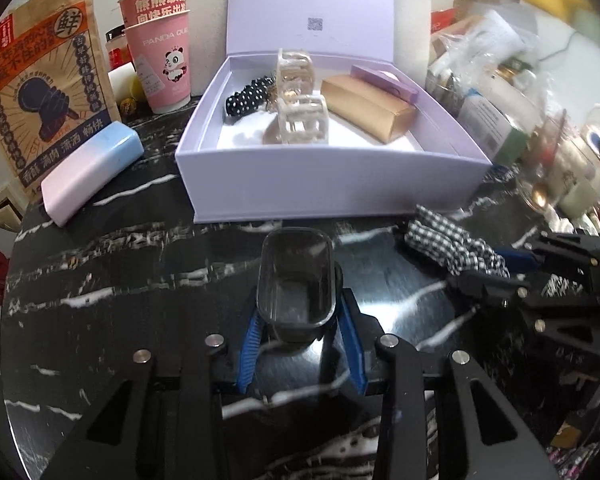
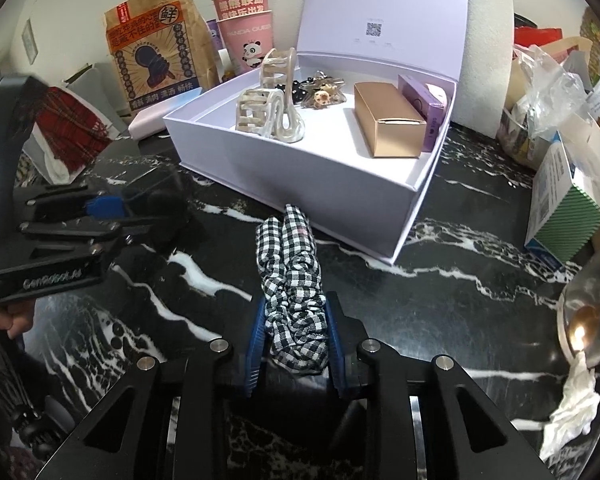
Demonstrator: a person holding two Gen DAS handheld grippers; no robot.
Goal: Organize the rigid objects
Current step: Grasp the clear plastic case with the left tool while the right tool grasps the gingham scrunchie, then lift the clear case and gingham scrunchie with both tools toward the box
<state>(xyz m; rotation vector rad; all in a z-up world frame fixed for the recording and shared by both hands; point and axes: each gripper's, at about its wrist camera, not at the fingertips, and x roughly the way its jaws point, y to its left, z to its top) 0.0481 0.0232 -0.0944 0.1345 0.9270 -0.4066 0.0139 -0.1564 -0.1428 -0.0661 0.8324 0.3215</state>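
Left gripper (image 1: 300,344) fingers clamp a smoky translucent plastic cup (image 1: 296,280), lower centre; right gripper (image 2: 296,344) fingers pinch a black-and-white gingham scrunchie (image 2: 292,280). Both grasps look made; next, probably, carrying them into the open lilac box (image 1: 324,188) on the black marble bench (image 1: 120,264).

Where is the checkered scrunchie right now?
In the right wrist view, the checkered scrunchie is pinched in the right gripper, on the black marble table just in front of the open lilac box.
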